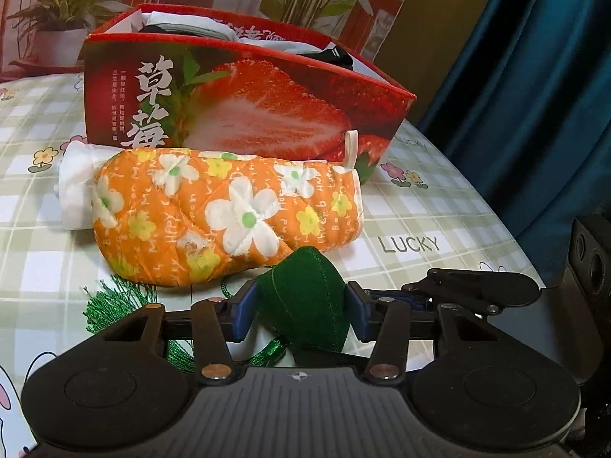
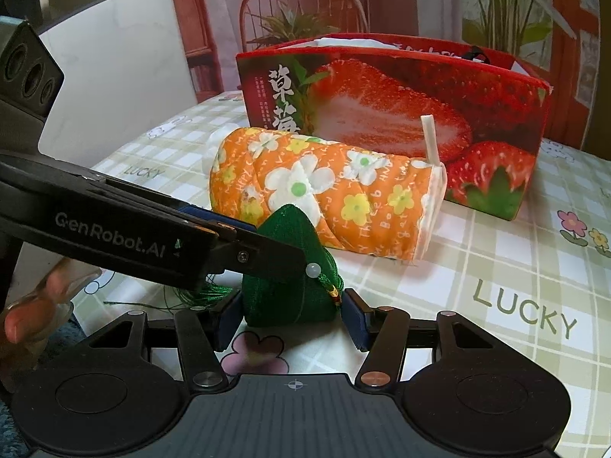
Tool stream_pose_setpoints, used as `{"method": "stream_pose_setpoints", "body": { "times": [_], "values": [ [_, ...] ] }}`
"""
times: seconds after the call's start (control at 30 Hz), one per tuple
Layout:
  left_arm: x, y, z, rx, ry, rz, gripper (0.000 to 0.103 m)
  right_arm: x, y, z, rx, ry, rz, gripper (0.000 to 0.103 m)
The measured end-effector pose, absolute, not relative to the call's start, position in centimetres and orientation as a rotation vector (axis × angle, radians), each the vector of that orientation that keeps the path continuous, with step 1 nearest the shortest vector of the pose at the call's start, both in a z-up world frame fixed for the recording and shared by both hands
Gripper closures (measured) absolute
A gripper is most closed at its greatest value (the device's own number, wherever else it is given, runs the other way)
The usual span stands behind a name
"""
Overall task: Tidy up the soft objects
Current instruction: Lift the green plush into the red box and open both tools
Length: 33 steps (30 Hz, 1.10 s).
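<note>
A green fabric pouch [image 1: 305, 297] shaped like a pyramid, with a green tassel [image 1: 114, 305], rests on the checked tablecloth. My left gripper [image 1: 301, 313] has its blue pads against both sides of the pouch. In the right wrist view the pouch [image 2: 290, 297] sits between the right gripper's [image 2: 292, 320] pads, which touch its base. There the left gripper [image 2: 282, 244] reaches in from the left and holds the pouch higher up. An orange floral oven mitt [image 1: 229, 213] [image 2: 324, 198] lies just behind the pouch. Behind the mitt stands a red strawberry box [image 1: 248, 107] [image 2: 382, 107].
The box holds white and black cloth items. A white rolled cloth [image 1: 76, 191] lies at the mitt's left end. A blue curtain [image 1: 534, 95] hangs past the table's right edge. A person's hand [image 2: 30, 316] shows at the lower left. A white panel [image 2: 114, 76] stands at the table's left.
</note>
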State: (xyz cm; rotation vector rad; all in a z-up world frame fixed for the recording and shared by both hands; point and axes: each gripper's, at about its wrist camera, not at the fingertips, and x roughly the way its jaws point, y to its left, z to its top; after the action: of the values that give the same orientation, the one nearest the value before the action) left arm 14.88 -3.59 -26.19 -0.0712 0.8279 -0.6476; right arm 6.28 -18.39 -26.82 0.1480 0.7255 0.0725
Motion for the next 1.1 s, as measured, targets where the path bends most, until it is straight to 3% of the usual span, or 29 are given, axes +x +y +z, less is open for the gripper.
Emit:
{"method": "stream_pose_setpoints", "body": {
  "times": [0.27, 0.8, 1.1],
  "values": [
    [14.6, -3.2, -22.4, -0.077, 0.732, -0.664, 0.053, 5.9, -18.7, -24.6, 0.166, 0.644, 0.095, 0.054],
    [20.8, -3.5, -7.0, -0.044, 0.395, -0.661, 0.053, 13.3, -21.5, -9.2, -0.025, 0.367, 0.105, 0.053],
    [24.5, -5.4, -3.7, -0.033, 0.293, -0.646, 0.053, 18.5, -22.9, -4.3, -0.169, 0.263, 0.045, 0.053]
  ]
}}
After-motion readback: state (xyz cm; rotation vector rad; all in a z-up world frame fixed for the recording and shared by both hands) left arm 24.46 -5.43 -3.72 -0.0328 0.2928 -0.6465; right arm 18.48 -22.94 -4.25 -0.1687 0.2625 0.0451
